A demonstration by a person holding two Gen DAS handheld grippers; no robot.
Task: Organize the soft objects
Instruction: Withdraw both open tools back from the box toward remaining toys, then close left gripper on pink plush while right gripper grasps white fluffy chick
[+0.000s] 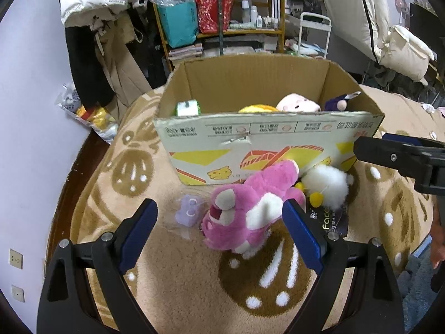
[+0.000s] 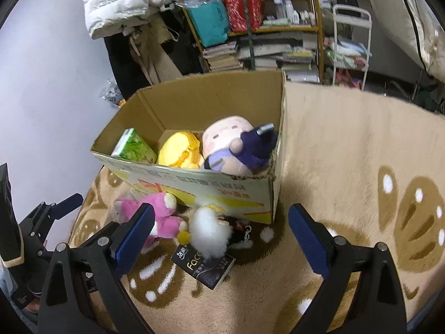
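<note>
A pink plush bear [image 1: 250,208] lies on the beige blanket in front of a cardboard box [image 1: 267,139]. My left gripper [image 1: 219,217] is open just above and around it, not touching. A white fluffy toy [image 1: 325,183] and a small purple toy [image 1: 189,211] lie beside the bear. The box [image 2: 222,192] holds a green tissue pack [image 2: 133,147], a yellow plush [image 2: 180,150] and a pink-and-purple doll [image 2: 236,144]. My right gripper [image 2: 221,228] is open and empty above the white toy [image 2: 210,231] and a dark tissue packet [image 2: 205,267].
The blanket [image 2: 347,153] covers a bed that runs to the right. A shelf [image 1: 219,14] full of bags and books and hanging coats [image 1: 91,27] stand behind the box. The bed's left edge drops off near the wall [image 1: 27,139].
</note>
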